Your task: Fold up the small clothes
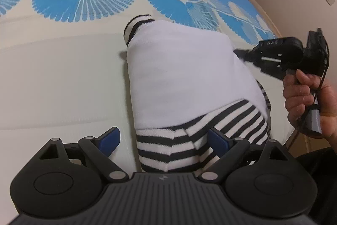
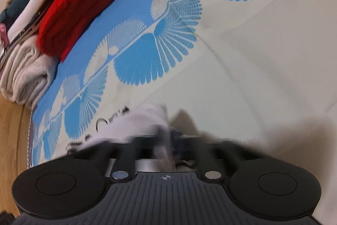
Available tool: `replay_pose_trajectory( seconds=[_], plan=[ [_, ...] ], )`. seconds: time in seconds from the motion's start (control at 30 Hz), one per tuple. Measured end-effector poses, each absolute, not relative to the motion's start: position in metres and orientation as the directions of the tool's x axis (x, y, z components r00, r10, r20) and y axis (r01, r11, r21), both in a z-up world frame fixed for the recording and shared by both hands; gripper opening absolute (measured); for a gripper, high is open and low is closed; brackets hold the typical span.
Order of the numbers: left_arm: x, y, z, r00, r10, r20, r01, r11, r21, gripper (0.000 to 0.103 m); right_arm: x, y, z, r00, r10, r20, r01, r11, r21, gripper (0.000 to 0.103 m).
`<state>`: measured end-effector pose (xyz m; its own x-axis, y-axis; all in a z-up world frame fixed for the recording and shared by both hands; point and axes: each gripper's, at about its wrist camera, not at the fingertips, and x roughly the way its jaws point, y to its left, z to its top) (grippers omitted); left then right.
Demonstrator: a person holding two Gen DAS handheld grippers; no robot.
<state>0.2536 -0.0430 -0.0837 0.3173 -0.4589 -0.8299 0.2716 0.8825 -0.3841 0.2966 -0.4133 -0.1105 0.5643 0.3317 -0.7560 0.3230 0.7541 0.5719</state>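
The white knit garment with black-and-white striped cuffs and hem (image 1: 181, 81) lay in the centre of the left wrist view on the cream bedspread printed with blue fan shapes (image 1: 63, 77), already doubled into a narrow block with a striped sleeve laid across its lower part. The left gripper (image 1: 164, 140) hung released over the striped hem at the bottom of the frame, blue pads spread on either side of the cloth, probably ready to pin or pinch that edge. The right gripper (image 2: 166, 140), blurred at the bottom of its own view, looked clenched on a fold of the white fabric, likely to carry that side over. A stack of folded clothes topped by a red knit (image 2: 78, 7) sat at the upper left, presumably finished pieces.
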Motion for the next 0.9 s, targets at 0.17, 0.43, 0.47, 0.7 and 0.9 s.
replay_pose_trajectory(
  seconds=[0.17, 0.43, 0.47, 0.7, 0.9],
  plan=[
    [0.254, -0.048, -0.091, 0.283, -0.463, -0.840, 0.298, 0.875, -0.382, 0.093, 0.300, -0.414, -0.110, 0.570, 0.205, -0.795, 0.375, 0.796, 0.474, 0.000],
    [0.266, -0.032, -0.090, 0.291, -0.507, -0.811, 0.219, 0.861, -0.460, 0.093, 0.287, -0.409, -0.109, 0.538, 0.152, -0.829, 0.334, 0.865, 0.375, 0.015],
    [0.269, -0.027, -0.091, 0.295, -0.527, -0.797, 0.192, 0.850, -0.491, 0.093, 0.281, -0.414, -0.107, 0.559, 0.184, -0.809, 0.323, 0.850, 0.416, 0.028],
    [0.298, -0.013, -0.109, 0.294, -0.580, -0.760, 0.050, 0.803, -0.593, 0.093, 0.250, -0.414, -0.098, 0.550, 0.395, -0.736, 0.144, 0.823, 0.549, 0.056],
    [0.316, -0.026, -0.146, 0.271, -0.655, -0.705, -0.013, 0.730, -0.683, 0.093, 0.245, -0.383, -0.117, 0.418, 0.378, -0.826, -0.021, 0.913, 0.407, 0.026]
  ],
)
